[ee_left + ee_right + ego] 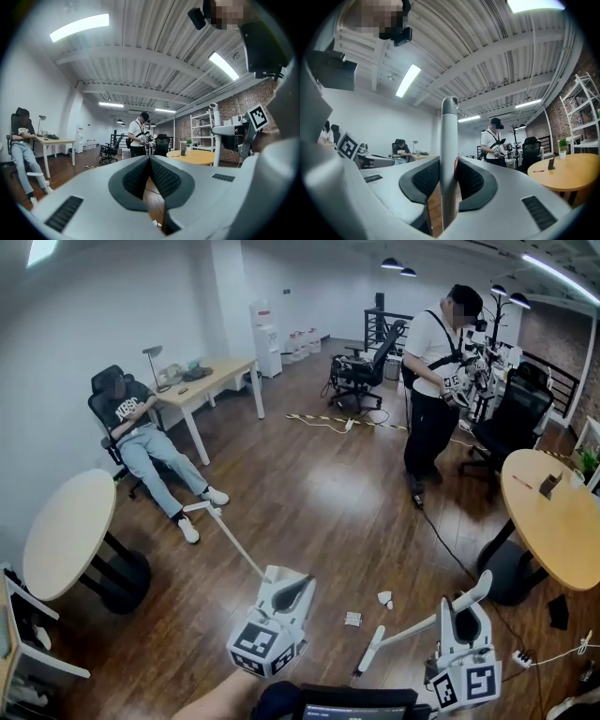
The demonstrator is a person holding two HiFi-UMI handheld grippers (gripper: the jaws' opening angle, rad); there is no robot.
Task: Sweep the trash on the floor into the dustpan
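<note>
Two bits of trash lie on the wooden floor: a white scrap and a small patterned piece. My right gripper is shut on a white broom handle, which slants down-left to its lower end beside the trash. My left gripper has its jaws together and nothing shows between the pads. A second long white handle runs from under its tip to a flat white end piece. I cannot tell whether that gripper touches it.
A seated person stretches their legs beside the flat end piece. Another person stands at the back right. Round tables stand at the left and right. A cable and a power strip lie on the floor.
</note>
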